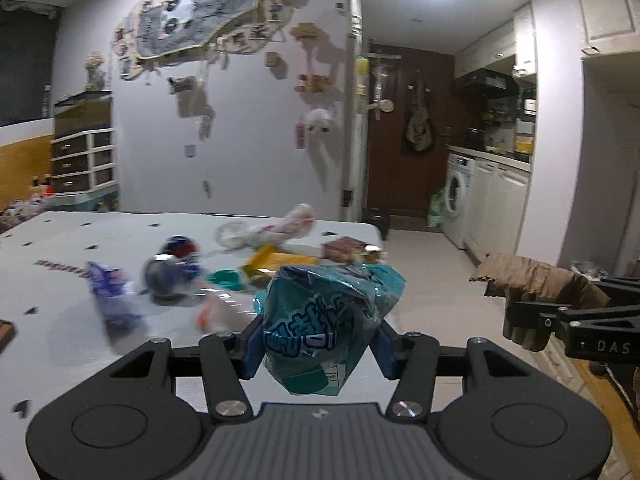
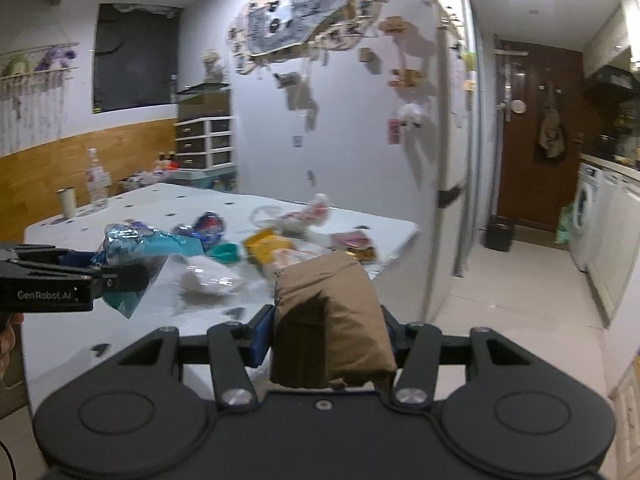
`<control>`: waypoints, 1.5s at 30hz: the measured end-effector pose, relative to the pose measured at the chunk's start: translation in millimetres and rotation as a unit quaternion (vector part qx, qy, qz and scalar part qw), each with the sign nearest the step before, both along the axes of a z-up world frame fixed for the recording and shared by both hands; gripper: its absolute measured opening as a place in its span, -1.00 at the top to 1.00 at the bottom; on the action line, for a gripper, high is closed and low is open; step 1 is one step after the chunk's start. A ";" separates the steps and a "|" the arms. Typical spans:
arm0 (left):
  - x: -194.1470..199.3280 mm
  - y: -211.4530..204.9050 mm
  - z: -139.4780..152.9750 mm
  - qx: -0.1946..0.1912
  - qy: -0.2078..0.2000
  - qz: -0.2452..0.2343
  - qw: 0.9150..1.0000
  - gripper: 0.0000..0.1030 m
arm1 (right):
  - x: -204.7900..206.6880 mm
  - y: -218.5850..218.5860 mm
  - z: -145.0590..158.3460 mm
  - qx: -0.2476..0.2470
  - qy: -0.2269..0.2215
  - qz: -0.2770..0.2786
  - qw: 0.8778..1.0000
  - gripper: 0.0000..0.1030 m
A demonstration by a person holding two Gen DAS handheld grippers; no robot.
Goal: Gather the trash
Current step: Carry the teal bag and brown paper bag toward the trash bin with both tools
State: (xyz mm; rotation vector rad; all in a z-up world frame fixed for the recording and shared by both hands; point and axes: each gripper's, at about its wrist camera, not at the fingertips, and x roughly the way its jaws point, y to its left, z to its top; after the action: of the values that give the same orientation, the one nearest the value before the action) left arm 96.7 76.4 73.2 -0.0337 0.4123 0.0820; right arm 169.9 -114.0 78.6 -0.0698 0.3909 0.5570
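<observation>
My left gripper (image 1: 318,344) is shut on a crumpled teal snack wrapper (image 1: 320,316), held above the white table's (image 1: 80,240) near edge. The same wrapper (image 2: 140,252) and the left gripper (image 2: 120,276) show at the left of the right wrist view. Shut on a brown piece of cardboard (image 2: 332,320), my right gripper (image 2: 328,340) hangs over the table's near right corner. That cardboard (image 1: 540,292) appears at the right of the left wrist view. More trash lies on the table: a blue can (image 1: 172,268), a purple wrapper (image 1: 114,296), a yellow box (image 1: 276,264), a clear bag (image 1: 272,228).
A bottle (image 2: 96,180) and a cup (image 2: 67,202) stand at the table's far left. A small dark bin (image 2: 499,232) sits on the floor by the brown door (image 2: 536,136). A washing machine (image 1: 456,196) and cabinets line the right wall. A drawer unit (image 1: 84,160) stands behind the table.
</observation>
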 end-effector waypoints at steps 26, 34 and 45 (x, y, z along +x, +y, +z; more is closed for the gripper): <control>191.5 -147.9 -44.8 -0.035 0.079 -0.120 0.989 -0.06 | 124.6 -126.9 -43.2 0.033 0.078 -0.198 0.977 -0.03; 253.1 -160.3 -113.8 -0.045 0.157 -0.113 0.980 -0.06 | 170.6 -137.4 -104.2 0.035 0.136 -0.234 0.962 -0.03; 318.0 -158.7 -210.6 -0.044 0.261 -0.097 0.959 -0.06 | 217.1 -147.9 -225.1 0.007 0.261 -0.256 0.931 -0.03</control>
State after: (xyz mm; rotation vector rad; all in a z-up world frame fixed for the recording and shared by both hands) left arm 414.7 -82.2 -137.5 -0.0594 0.9456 -0.1257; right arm 387.0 -261.8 -146.5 0.1974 0.8937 0.0477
